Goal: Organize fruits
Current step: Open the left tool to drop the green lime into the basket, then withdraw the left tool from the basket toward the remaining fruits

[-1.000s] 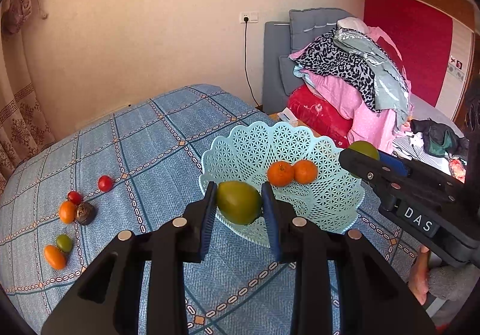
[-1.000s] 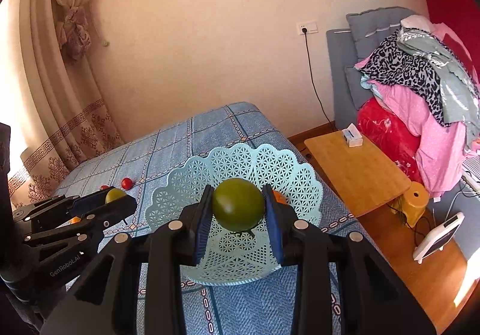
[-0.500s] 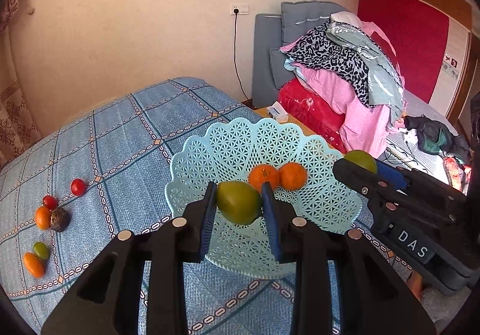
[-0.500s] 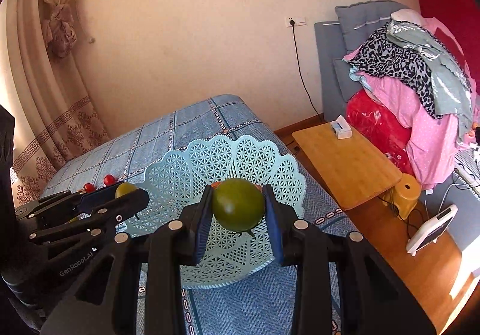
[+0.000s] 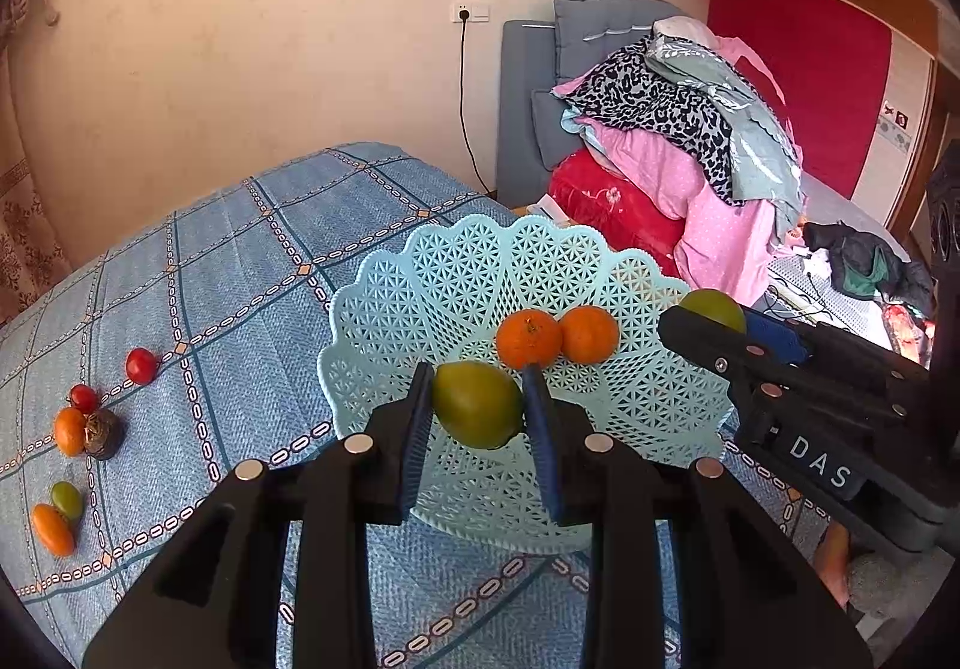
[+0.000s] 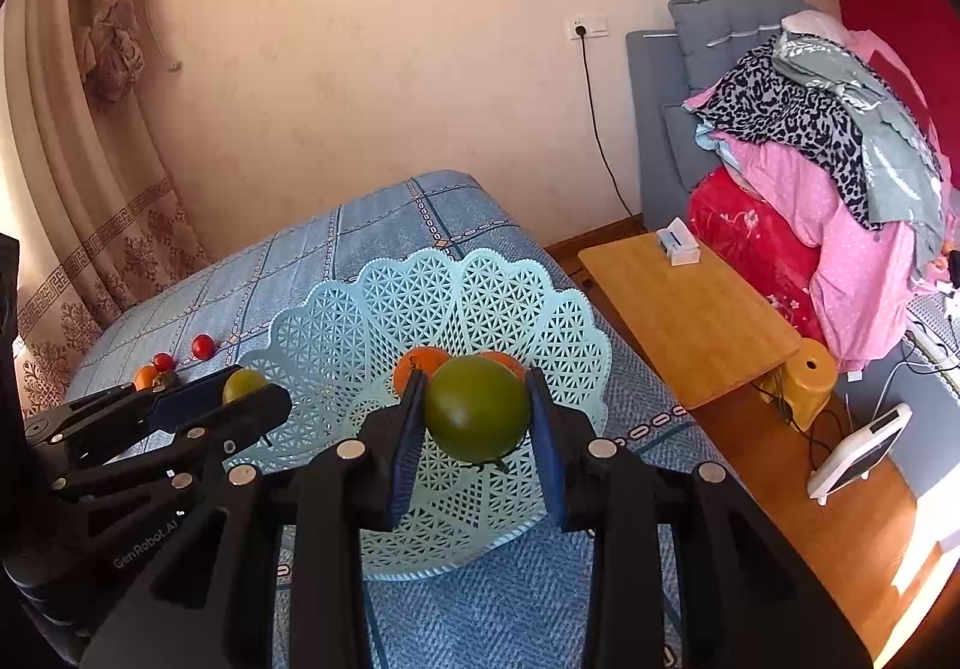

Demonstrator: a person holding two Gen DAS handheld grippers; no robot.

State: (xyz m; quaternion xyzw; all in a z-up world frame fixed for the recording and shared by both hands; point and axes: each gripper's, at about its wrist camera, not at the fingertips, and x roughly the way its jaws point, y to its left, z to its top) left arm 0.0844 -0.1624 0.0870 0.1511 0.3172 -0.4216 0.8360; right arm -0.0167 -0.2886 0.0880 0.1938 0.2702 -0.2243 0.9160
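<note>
Left wrist view: the left gripper [image 5: 478,405] pinches a green fruit [image 5: 477,404] between its two fingers, holding it over the near wall of a pale blue lattice fruit basket [image 5: 420,297] that stands on a bed covered by a blue checked bedspread [image 5: 240,261]. Two oranges [image 5: 555,336] lie touching side by side in the basket, just beyond the held fruit. To the right, the right gripper [image 5: 708,318] reaches in over the basket's right rim with a second green fruit [image 5: 714,308] showing at its tip. On the bedspread well to the left lie loose fruits: two red tomatoes [image 5: 141,365], a small orange fruit touching a dark brown one [image 5: 102,432], and nearer the edge a small green fruit [image 5: 66,499] beside an orange one [image 5: 53,530].

Right wrist view: the right gripper [image 6: 477,408] is clamped on a round green fruit [image 6: 477,408], held above the basket [image 6: 372,321], with the oranges [image 6: 420,363] partly hidden behind it. At left the left gripper [image 6: 246,393] holds its yellow-green fruit [image 6: 243,384] by the basket's left rim. Red tomatoes [image 6: 203,346] lie on the bedspread beyond. Right of the bed stands a low wooden table [image 6: 684,309] carrying a small white box [image 6: 678,248], and behind it a heap of clothes [image 6: 828,147].
</note>
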